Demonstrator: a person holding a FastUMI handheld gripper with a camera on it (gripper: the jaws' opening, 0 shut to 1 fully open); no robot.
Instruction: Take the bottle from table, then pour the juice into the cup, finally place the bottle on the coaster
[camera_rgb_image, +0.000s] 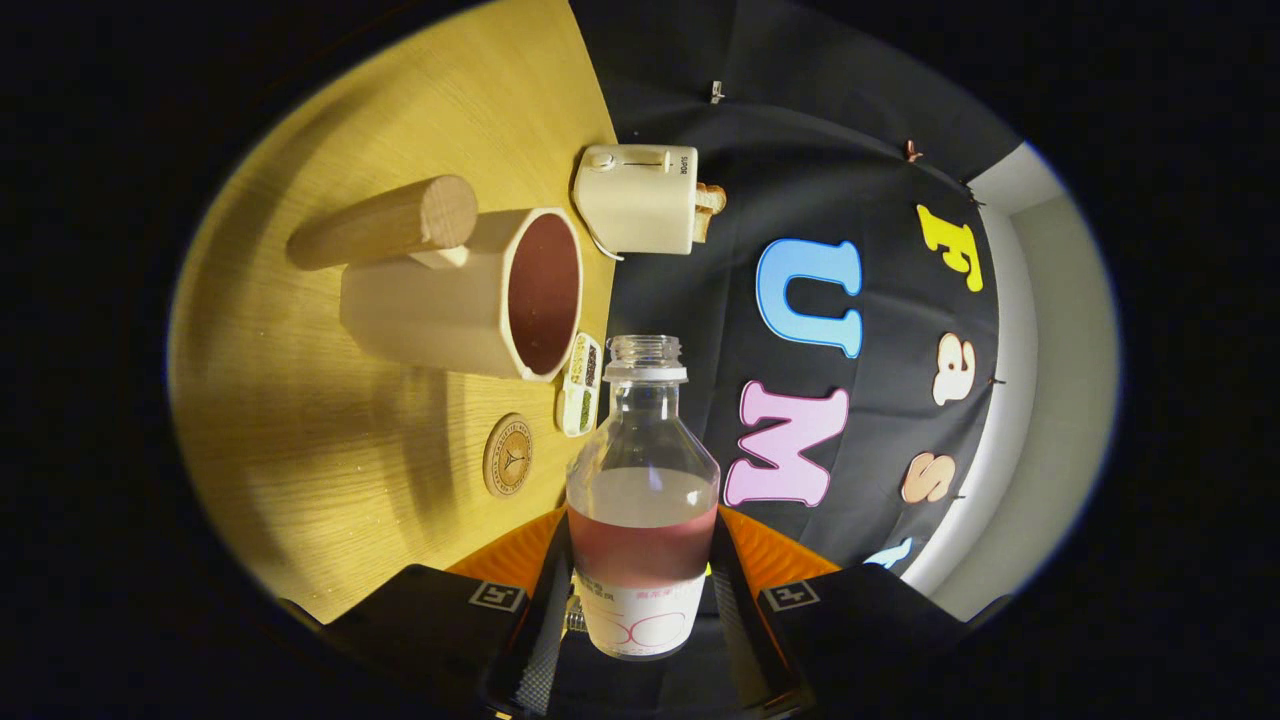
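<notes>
My gripper (640, 590) is shut on a clear uncapped bottle (642, 470), both fingers pressing its labelled lower body. The view is rolled, so the wooden table (330, 440) stands on its side. Reddish juice fills the bottle's lower part, and its open neck points forward beyond the fingers. A cream cup (470, 295) with a wooden handle (390, 220) stands on the table ahead, with dark red juice inside it. A round wooden coaster (508, 455) lies on the table close beside the bottle, nearer to me than the cup.
A cream toaster (640, 200) with bread in it stands at the table's far edge beyond the cup. A small divided tray (581, 385) with grains lies between the cup and the coaster. The booth's black cloth wall rises behind the table.
</notes>
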